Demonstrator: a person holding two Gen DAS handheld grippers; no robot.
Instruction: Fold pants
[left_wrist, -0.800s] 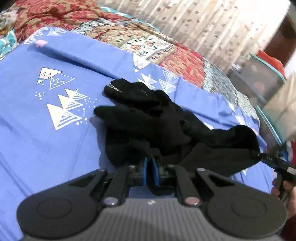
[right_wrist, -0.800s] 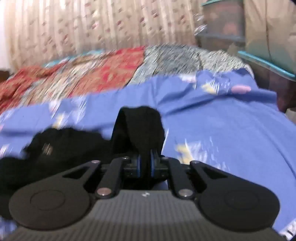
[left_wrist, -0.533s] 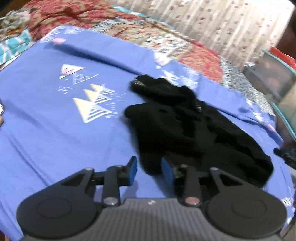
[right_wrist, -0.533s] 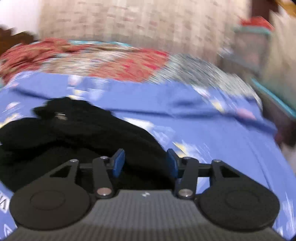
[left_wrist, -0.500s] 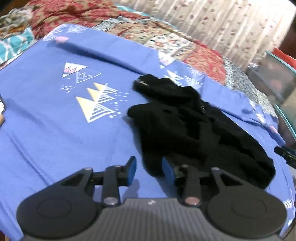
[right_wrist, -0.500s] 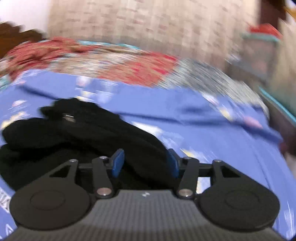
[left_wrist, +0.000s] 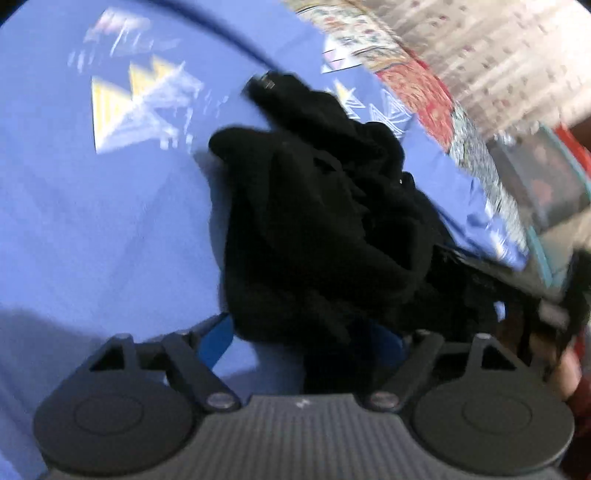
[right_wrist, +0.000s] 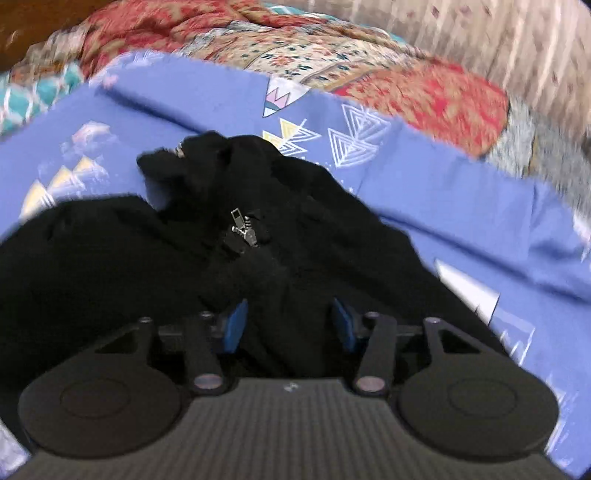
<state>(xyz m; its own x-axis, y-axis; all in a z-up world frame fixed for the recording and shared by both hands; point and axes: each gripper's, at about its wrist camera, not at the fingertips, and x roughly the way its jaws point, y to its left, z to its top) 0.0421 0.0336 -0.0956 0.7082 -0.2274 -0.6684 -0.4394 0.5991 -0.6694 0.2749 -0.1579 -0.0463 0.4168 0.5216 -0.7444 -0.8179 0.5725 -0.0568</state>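
The black pants (left_wrist: 317, 221) lie crumpled in a heap on a blue bed sheet (left_wrist: 92, 221) with triangle prints. My left gripper (left_wrist: 303, 339) is open, its blue pads wide apart around the near edge of the heap. In the right wrist view the pants (right_wrist: 184, 240) fill the foreground, with a metal zipper (right_wrist: 243, 229) showing on top. My right gripper (right_wrist: 288, 321) is open with black cloth lying between its pads. The other gripper shows blurred at the right edge of the left wrist view (left_wrist: 517, 295).
A red patterned quilt (right_wrist: 295, 55) covers the bed beyond the blue sheet (right_wrist: 443, 206). A curtain (left_wrist: 498, 48) hangs behind. A teal-rimmed clear storage box (left_wrist: 546, 184) stands off the bed's far side.
Both grippers let go of the pants and opened. The heap now lies on the sheet, and both grippers have moved in close over it.
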